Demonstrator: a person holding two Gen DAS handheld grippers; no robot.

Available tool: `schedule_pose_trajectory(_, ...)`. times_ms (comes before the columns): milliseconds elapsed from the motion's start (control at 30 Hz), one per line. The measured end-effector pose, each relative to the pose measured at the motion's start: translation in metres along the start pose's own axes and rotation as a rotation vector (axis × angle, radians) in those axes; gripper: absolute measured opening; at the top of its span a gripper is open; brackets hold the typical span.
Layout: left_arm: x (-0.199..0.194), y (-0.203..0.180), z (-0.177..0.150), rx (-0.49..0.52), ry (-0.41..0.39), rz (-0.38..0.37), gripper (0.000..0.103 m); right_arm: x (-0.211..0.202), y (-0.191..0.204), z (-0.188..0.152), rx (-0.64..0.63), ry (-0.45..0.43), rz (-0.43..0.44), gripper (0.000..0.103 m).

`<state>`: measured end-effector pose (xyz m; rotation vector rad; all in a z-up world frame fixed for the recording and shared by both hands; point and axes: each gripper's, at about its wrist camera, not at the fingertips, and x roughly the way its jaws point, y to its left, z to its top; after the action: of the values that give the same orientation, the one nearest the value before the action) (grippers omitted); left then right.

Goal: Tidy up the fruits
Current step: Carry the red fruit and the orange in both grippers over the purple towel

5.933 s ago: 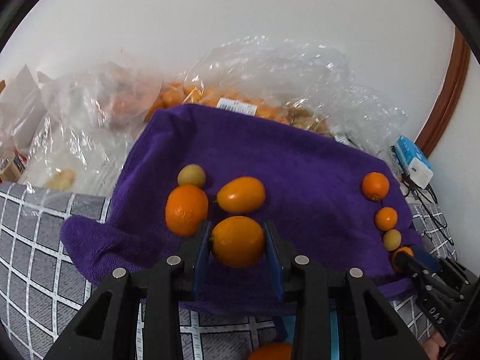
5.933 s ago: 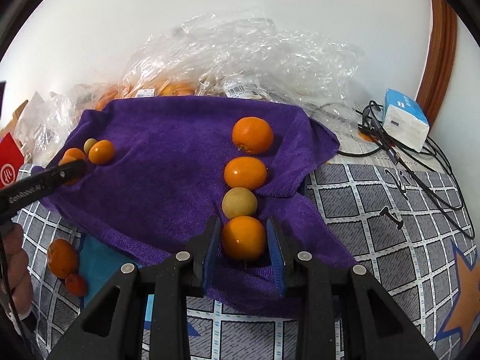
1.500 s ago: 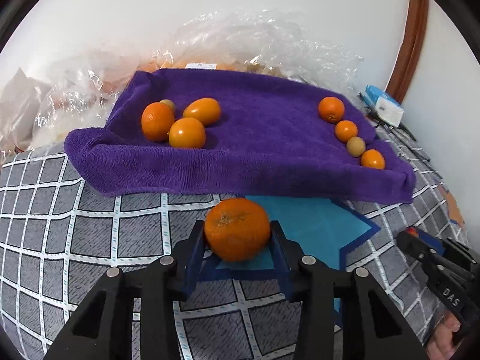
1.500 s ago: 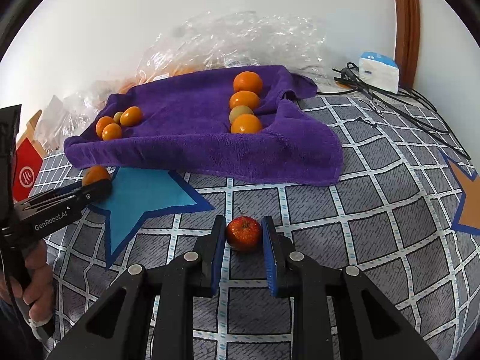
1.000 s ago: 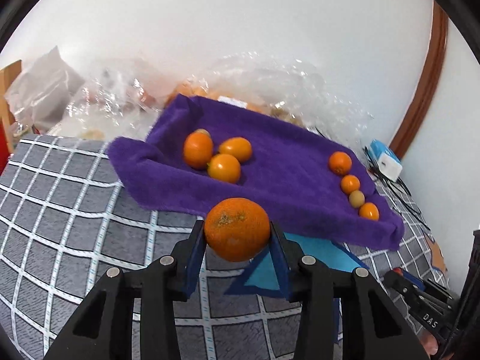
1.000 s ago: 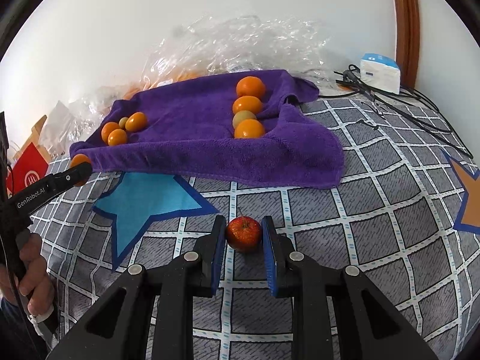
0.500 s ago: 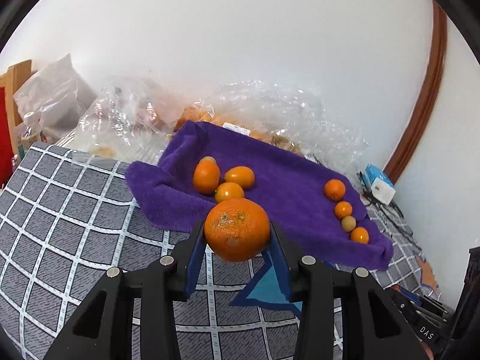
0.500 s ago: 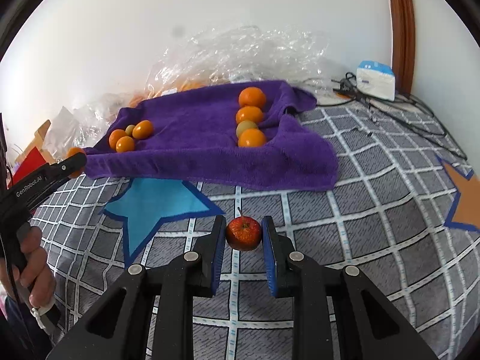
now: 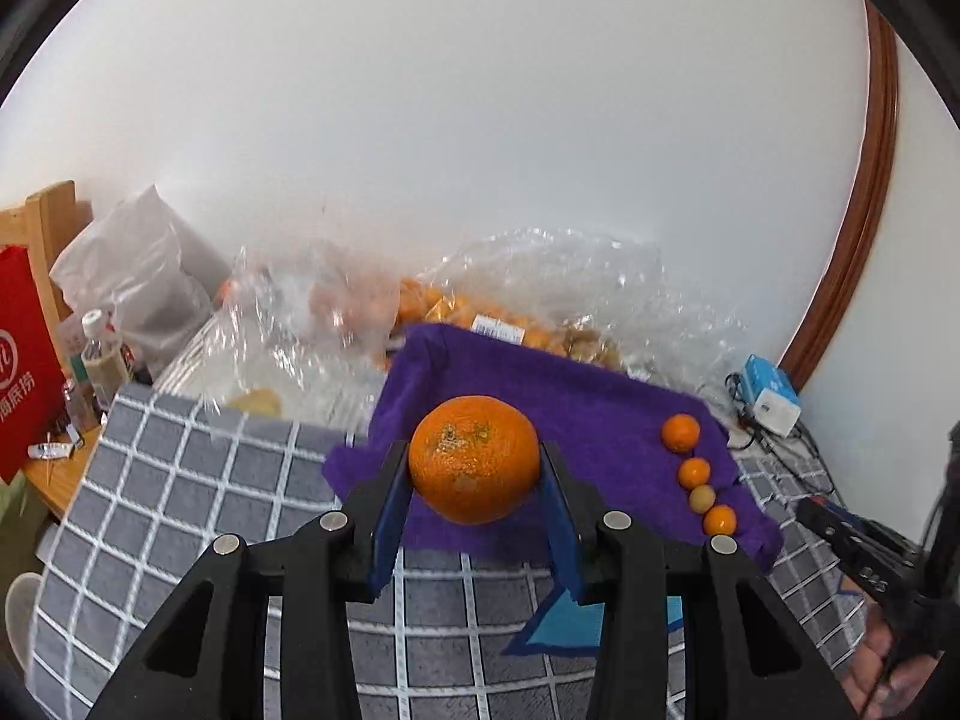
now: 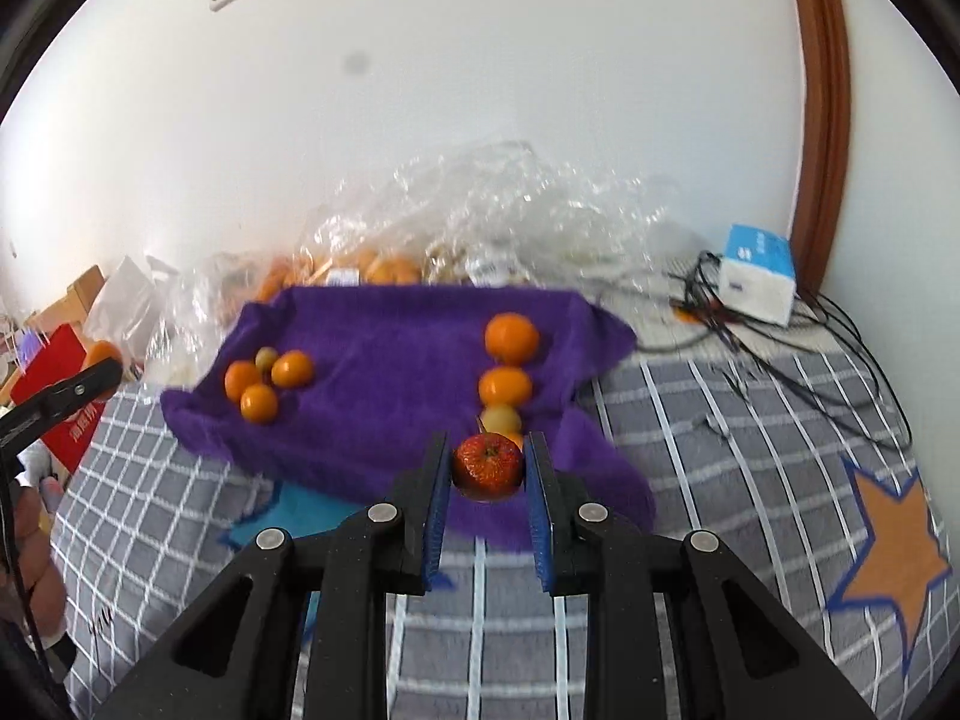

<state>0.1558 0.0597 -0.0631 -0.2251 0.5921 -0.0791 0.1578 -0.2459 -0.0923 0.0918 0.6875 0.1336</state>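
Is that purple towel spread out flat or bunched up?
Mostly spread, not flat. The purple towel lies open under two groups of fruit, but its left edge and right corner are rumpled and folded up.

"海底捞" on red bag point(image 9: 24, 384)

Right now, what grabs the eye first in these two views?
The big orange clamped in the left gripper fills the centre of the left wrist view. In the right wrist view, the right gripper pinches a small red fruit in front of the purple towel, which carries a cluster of four fruits at its left and a straight row at its right.
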Motion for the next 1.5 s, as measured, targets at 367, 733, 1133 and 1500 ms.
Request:
schedule_pose_trajectory(367,0.017,0.014,0.031,-0.009,0.045,0.053,0.039,0.089,0.023,0.012,-0.025,0.155,0.089,0.024)
schedule_pose_trajectory(733,0.075,0.012,0.03,-0.028,0.159,0.032,0.039,0.127,0.032,0.0,-0.051,0.23,0.108,0.024)
schedule_pose_trajectory(1133,0.145,-0.003,0.038,-0.027,0.234,0.001,0.039,0.103,0.025,0.01,-0.066,0.149,0.101,0.044)
schedule_pose_trajectory(1500,0.208,-0.022,0.042,0.01,0.326,0.013,0.039,0.096,-0.01,0.02,0.026,0.089,0.038,0.046)
